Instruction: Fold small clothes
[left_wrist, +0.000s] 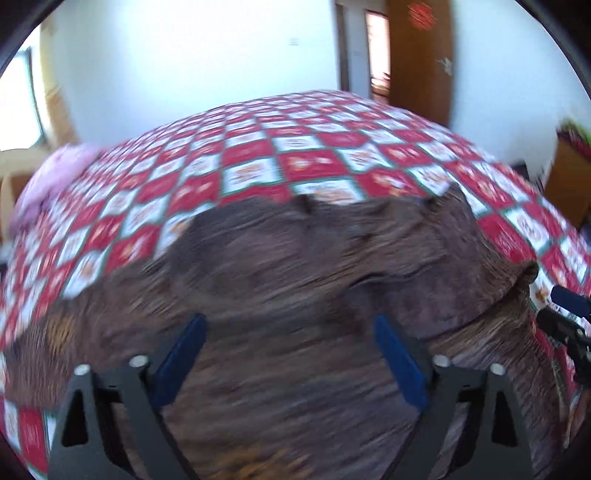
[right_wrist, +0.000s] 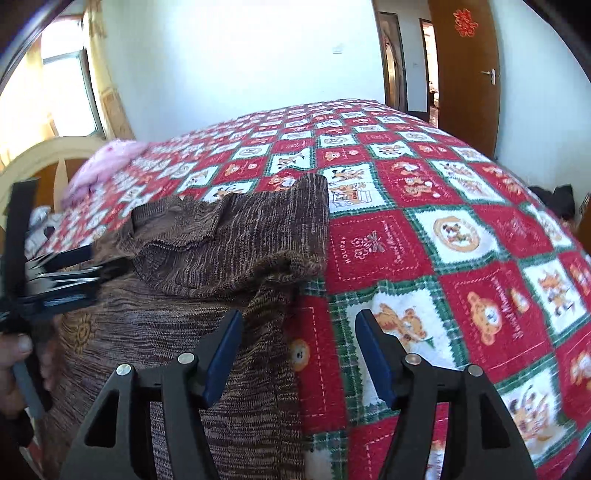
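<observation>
Bed: covered by a red, white and green checked blanket (right_wrist: 424, 229) printed with bears, filling most of both views.
Sweater: brown knitted sweater (right_wrist: 207, 258) lies on the blanket, from centre toward 8 o'clock in the right wrist view; one part is folded over its body.
Pink cloth: pink bundle (right_wrist: 107, 162) near 10 o'clock, probably bedding; too blurred to tell.
Left hand-held gripper (left_wrist: 290, 354): spread, nothing between its fingers, above the sweater.
Right hand-held gripper (right_wrist: 299, 350): spread, holding nothing, straddling the sweater's right edge.
</observation>
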